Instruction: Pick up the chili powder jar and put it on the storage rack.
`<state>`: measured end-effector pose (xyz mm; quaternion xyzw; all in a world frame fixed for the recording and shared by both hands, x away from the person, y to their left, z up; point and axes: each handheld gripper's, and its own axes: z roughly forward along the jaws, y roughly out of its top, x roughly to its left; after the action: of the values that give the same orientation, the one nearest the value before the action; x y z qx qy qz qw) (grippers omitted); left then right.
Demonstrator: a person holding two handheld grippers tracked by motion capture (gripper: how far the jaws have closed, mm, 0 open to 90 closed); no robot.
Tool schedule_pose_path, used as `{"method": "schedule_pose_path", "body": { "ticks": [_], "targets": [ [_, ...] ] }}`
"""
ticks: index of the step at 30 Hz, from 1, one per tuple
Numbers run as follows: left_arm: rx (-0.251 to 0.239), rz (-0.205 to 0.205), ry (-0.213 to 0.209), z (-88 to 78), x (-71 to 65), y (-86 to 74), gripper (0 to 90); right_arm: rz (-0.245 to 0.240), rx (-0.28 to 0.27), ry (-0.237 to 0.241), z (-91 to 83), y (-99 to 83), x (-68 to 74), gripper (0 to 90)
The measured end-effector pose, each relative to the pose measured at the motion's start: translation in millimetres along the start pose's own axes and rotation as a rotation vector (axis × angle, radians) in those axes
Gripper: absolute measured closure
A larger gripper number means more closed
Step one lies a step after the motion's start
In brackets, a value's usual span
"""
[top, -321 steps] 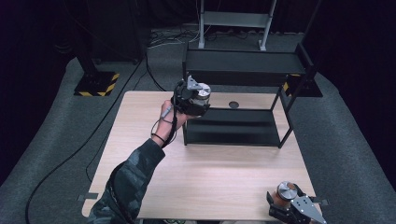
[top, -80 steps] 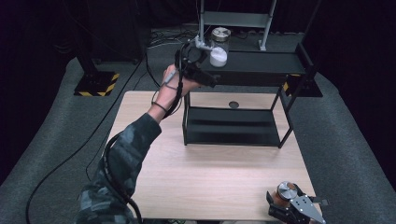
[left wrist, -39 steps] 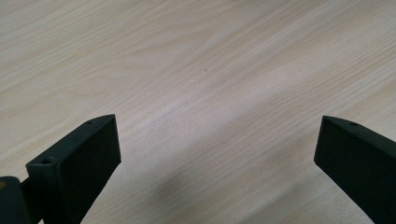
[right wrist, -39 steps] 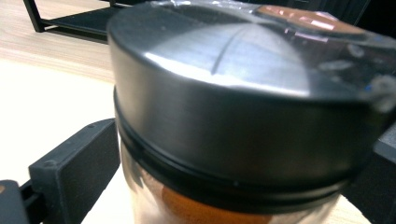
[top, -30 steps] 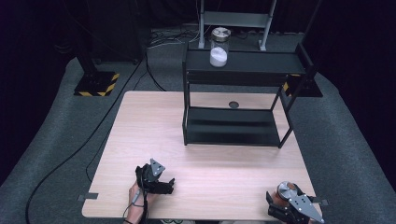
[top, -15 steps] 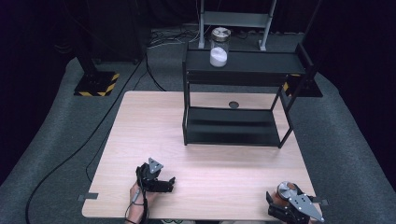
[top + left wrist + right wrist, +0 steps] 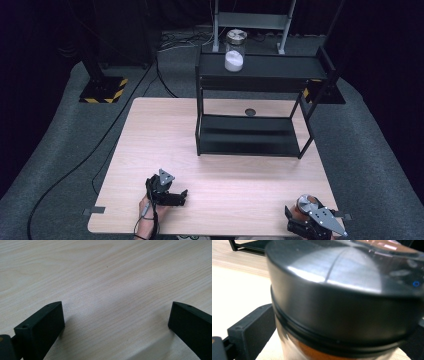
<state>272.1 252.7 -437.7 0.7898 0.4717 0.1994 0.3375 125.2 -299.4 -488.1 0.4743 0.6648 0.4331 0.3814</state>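
Note:
A glass jar (image 7: pixel 234 52) with a pale lid and white powder stands on the left part of the top shelf of the black rack (image 7: pixel 280 67). My left gripper (image 7: pixel 182 197) rests low at the table's front left. Its jaws stand wide open over bare wood, and nothing lies between them in the left gripper view (image 7: pixel 116 313). At the front right corner my right gripper (image 7: pixel 309 216) is shut on a second jar (image 7: pixel 303 201). That jar (image 7: pixel 342 297) has a dark metal lid and orange-brown contents.
The wooden table (image 7: pixel 160 130) carries the two-tier rack at its back right, with a bare lower shelf (image 7: pixel 250 135). A small dark round hole (image 7: pixel 250 112) lies in the tabletop behind the rack. Cables trail over the grey floor (image 7: pixel 75 150) at the left.
My left gripper lifted the white-powder jar onto the rack's top shelf, let go, and came back to the table's front left. Over the last second nothing has moved.

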Motion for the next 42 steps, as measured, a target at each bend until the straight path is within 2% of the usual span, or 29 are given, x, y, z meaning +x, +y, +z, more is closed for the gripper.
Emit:
{"method": "schedule_pose_path", "body": {
  "ticks": [5,7,10,12,16,21,34,42],
  "targets": [
    [0.000,0.000,0.000,0.0,0.0,0.0,0.0,0.000,0.005,0.002,-1.1,0.5,-0.5,0.0],
    [-0.002,-0.002,0.000,0.1,-0.1,-0.3,0.0,-0.006,0.000,0.003,-2.3,-1.3,-0.8,8.5],
    [-0.001,-0.001,-0.004,0.5,0.7,0.1,0.0,-0.016,0.006,0.013,-3.5,-3.3,-2.7,15.5],
    [-0.001,-0.001,-0.004,0.5,0.8,0.1,0.0,-0.003,0.011,0.023,-3.2,-5.5,-5.8,22.2],
    [-0.002,0.000,-0.004,0.5,0.6,0.0,0.0,0.019,0.007,0.054,-3.3,-10.4,-11.6,29.8],
    [-0.001,0.000,-0.004,0.5,0.7,0.1,0.0,0.037,0.006,0.063,-3.3,-10.8,-13.2,30.9],
    [-0.002,0.000,-0.003,0.5,0.7,0.0,0.0,0.048,0.040,0.074,-2.6,-1.5,-15.9,31.1],
    [-0.002,0.001,-0.004,0.5,0.7,0.0,0.0,0.053,0.083,0.088,-0.5,12.1,-19.5,31.1]
  ]
}}
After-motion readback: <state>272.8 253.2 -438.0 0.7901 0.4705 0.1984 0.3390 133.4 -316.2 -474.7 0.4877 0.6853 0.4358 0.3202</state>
